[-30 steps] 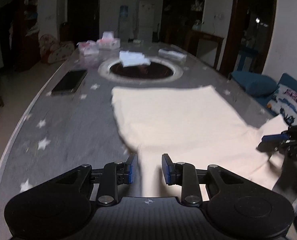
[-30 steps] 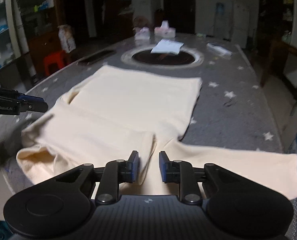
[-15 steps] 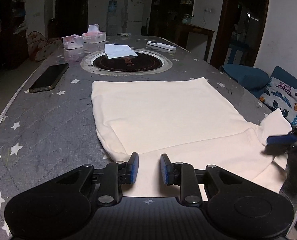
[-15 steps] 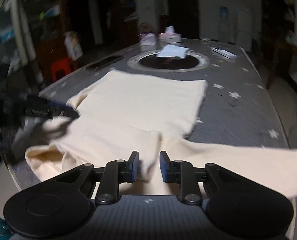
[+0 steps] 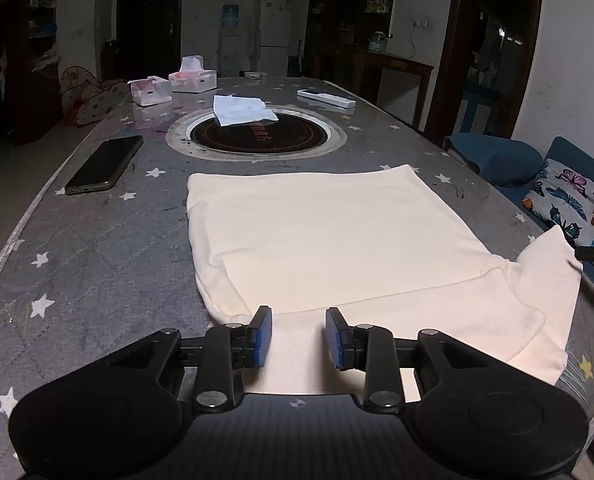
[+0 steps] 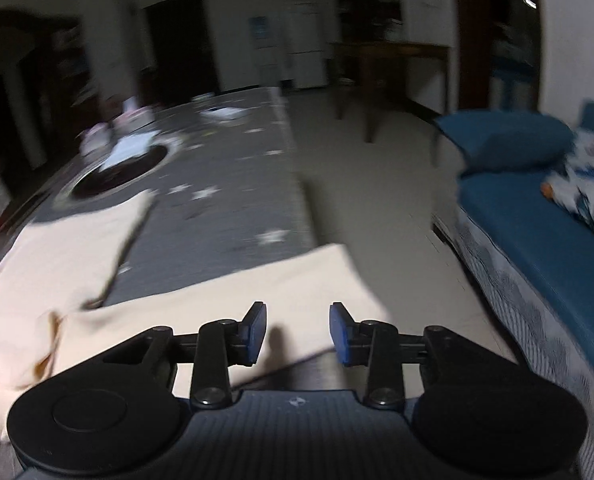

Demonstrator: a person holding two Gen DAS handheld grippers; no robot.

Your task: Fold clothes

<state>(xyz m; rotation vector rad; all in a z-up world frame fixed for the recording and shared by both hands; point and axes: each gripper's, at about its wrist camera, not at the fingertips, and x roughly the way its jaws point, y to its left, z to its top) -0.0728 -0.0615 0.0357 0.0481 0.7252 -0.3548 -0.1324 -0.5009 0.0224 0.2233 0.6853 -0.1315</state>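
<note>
Cream shirt (image 5: pixel 329 240) flat on star-print table (image 5: pixel 97 264), one sleeve (image 6: pixel 233 300) out to table edge | left gripper (image 5: pixel 298 336) opening, pads clear of cloth beneath | right gripper (image 6: pixel 297 332) opening over sleeve; nothing gripped

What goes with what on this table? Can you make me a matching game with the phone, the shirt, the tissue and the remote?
Things:
1. phone
2. cream shirt
3. white tissue
4. white remote

Places:
A. lying partly on the dark round plate in the table
B. spread flat just ahead of the left gripper
C. near the table's left edge in the left wrist view
D. far side of the table, right of the round plate

Pairs: 1-C, 2-B, 3-A, 4-D
</note>
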